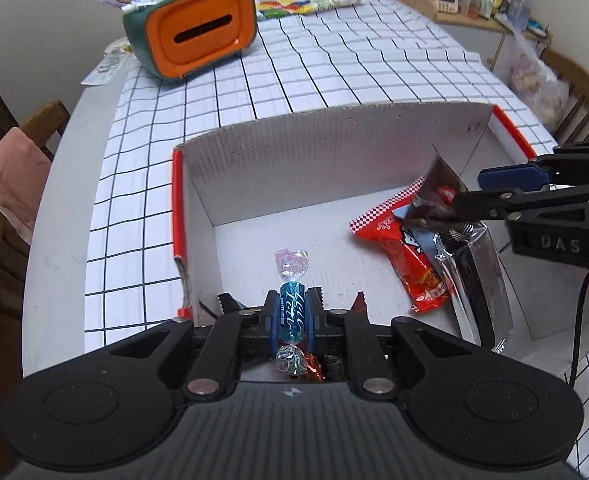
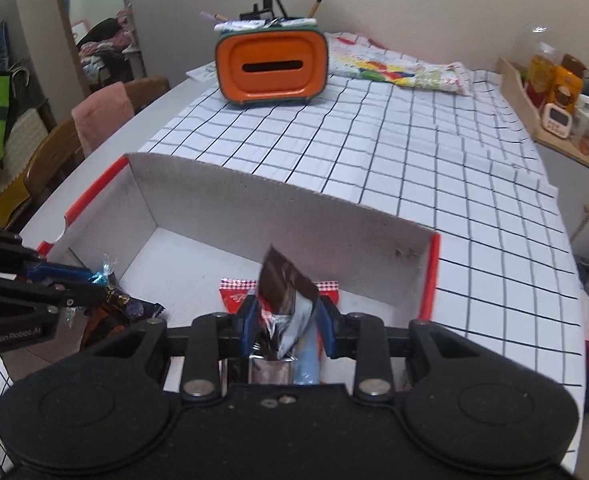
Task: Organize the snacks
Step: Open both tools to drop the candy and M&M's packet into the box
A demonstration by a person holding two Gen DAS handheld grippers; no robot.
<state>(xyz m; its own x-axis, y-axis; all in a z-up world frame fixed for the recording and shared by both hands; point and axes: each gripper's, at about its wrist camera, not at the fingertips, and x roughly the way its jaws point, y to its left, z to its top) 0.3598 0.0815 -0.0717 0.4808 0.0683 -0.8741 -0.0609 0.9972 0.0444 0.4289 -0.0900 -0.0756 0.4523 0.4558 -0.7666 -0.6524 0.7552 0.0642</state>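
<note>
Currently both grippers hang over the white cardboard box with red edges (image 1: 198,184), which sits on the white black-gridded tablecloth (image 1: 334,60) near the table's front edge. Left gripper (image 1: 291,314) is clenched on a blue twist-wrapped candy with clear foil ends (image 1: 291,312), held over the box's near left corner. Right gripper (image 2: 286,316) is clenched on a dark brown foil snack packet (image 2: 280,280), held above the box floor towards its right wall.

Left wrist view only: a red snack packet with a checkered end (image 1: 406,256) lies flat on the box floor, with a silver-and-black foil pouch (image 1: 478,276) just beside it against the right wall.

Right wrist view only: a heap of dark-wrapped sweets (image 2: 122,304) in the box's near left corner, below the left gripper.

Both views: an orange-fronted green tissue box (image 1: 198,32) stands at the table's far left.
</note>
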